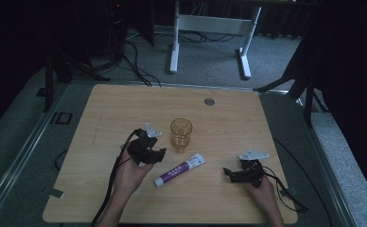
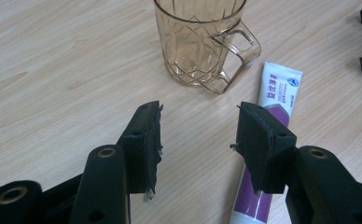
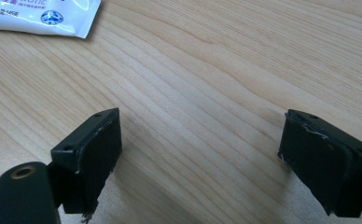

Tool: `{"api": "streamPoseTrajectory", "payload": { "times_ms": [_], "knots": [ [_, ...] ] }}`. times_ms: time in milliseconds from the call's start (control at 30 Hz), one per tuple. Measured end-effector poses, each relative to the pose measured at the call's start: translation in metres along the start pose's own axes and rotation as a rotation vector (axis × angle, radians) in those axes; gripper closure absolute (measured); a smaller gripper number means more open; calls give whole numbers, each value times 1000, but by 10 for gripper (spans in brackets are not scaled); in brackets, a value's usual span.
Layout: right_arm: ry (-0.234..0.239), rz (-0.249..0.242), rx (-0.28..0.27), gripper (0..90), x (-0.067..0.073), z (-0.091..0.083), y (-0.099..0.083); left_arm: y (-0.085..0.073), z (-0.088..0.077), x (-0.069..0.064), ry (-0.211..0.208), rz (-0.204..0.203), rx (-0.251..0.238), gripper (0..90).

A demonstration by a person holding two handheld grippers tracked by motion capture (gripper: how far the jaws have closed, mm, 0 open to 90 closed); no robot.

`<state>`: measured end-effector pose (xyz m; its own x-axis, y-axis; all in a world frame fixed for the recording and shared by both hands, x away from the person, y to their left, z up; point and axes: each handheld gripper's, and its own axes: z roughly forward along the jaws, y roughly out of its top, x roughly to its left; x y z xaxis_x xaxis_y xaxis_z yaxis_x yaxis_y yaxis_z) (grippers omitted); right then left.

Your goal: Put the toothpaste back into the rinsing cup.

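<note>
A clear amber mug (image 1: 180, 134) (image 2: 202, 42) with a handle stands upright near the table's middle. A white and purple toothpaste tube (image 1: 179, 169) (image 2: 271, 140) lies flat just in front of it, its flat crimped end (image 3: 44, 16) toward the right. My left gripper (image 1: 159, 152) (image 2: 198, 126) hovers left of the tube, jaws open with only bare wood between them, pointing toward the mug. My right gripper (image 1: 226, 173) (image 3: 200, 135) rests low at the front right, jaws wide open over bare wood, the tube's end a short way off.
The wooden table (image 1: 125, 109) has a round grey cable cap (image 1: 209, 101) near its far edge. Cables trail from both grippers off the front edge. A white desk frame (image 1: 210, 38) stands on the floor beyond the table.
</note>
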<state>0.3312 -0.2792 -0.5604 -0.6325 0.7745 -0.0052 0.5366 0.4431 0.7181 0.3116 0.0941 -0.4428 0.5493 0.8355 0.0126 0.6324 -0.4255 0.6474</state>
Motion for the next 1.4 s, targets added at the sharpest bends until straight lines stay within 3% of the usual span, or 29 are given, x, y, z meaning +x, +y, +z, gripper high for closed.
{"api": "streamPoseTrajectory", "payload": {
  "times_ms": [667, 1400],
  "knots": [
    [0, 1, 0, 126, 0, 0, 0, 6, 4, -16, -23, 52, 44, 501],
    [0, 1, 0, 127, 0, 0, 0, 9, 7, -23, -27, 68, 74, 506]
  ]
}}
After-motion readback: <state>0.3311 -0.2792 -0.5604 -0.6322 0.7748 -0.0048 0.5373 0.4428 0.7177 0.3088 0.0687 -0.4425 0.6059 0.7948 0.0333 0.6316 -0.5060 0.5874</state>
